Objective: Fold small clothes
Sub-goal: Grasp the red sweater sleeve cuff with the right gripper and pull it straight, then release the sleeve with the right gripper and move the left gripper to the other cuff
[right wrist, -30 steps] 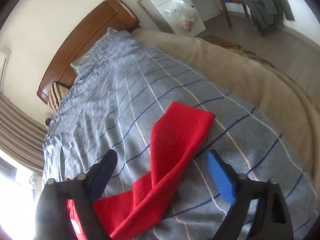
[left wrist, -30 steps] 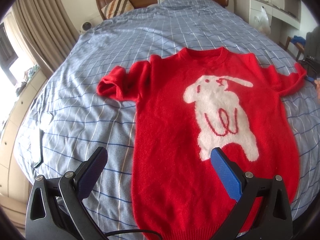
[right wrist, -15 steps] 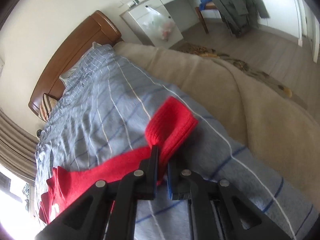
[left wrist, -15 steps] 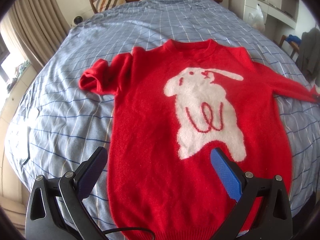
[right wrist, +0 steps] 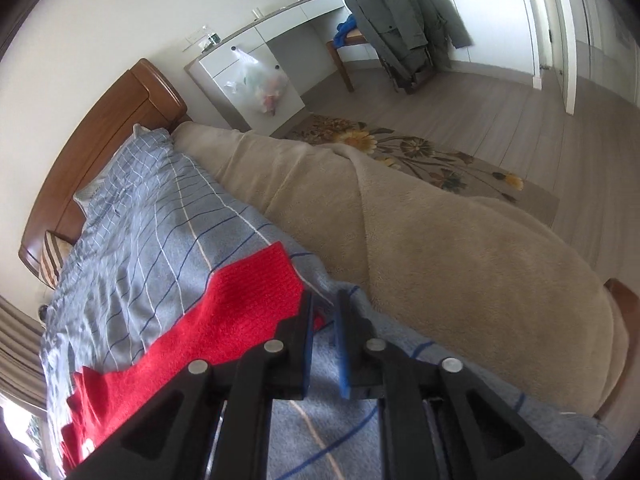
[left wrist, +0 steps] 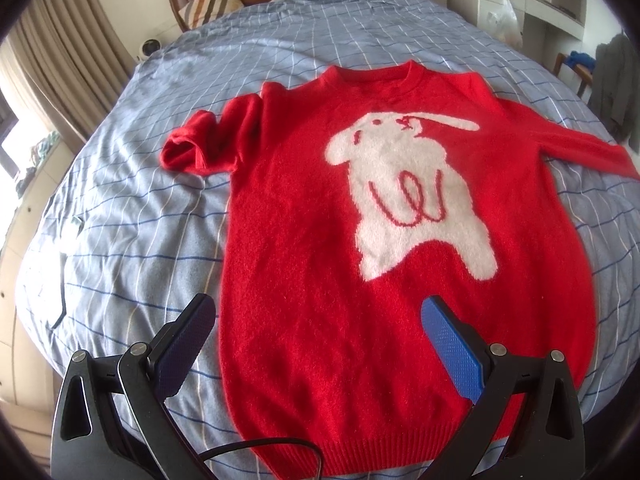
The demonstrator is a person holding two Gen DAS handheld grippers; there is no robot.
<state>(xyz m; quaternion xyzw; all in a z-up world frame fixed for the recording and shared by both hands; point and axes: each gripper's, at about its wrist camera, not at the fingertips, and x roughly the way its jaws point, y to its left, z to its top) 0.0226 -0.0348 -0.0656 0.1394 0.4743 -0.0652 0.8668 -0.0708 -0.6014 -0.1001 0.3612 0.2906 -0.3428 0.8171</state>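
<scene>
A red sweater (left wrist: 320, 240) with a white rabbit on its front lies flat, face up, on the blue checked bedspread (left wrist: 140, 240). Its left sleeve (left wrist: 188, 148) is bunched up short. The right sleeve (left wrist: 580, 144) stretches straight out toward the bed's side. My left gripper (left wrist: 320, 332) hovers wide open over the hem, touching nothing. In the right wrist view, the right gripper (right wrist: 324, 300) sits at the sleeve's cuff (right wrist: 248, 300). Its jaws are opening, a narrow gap apart, with only a red corner of the cuff showing between them.
A beige blanket (right wrist: 440, 240) covers the bed's right side, past the cuff. A wooden headboard (right wrist: 120, 120) and striped pillow (left wrist: 208, 4) are at the far end. Beyond the bed are a white desk (right wrist: 248, 64) with a plastic bag, a coat on a chair (right wrist: 400, 24) and a floral rug (right wrist: 400, 148).
The right gripper shut on the sleeve's cuff and drew it out toward the bed's side, straightening the sleeve. Its jaws have since parted a little. The left gripper moved slightly nearer the sweater.
</scene>
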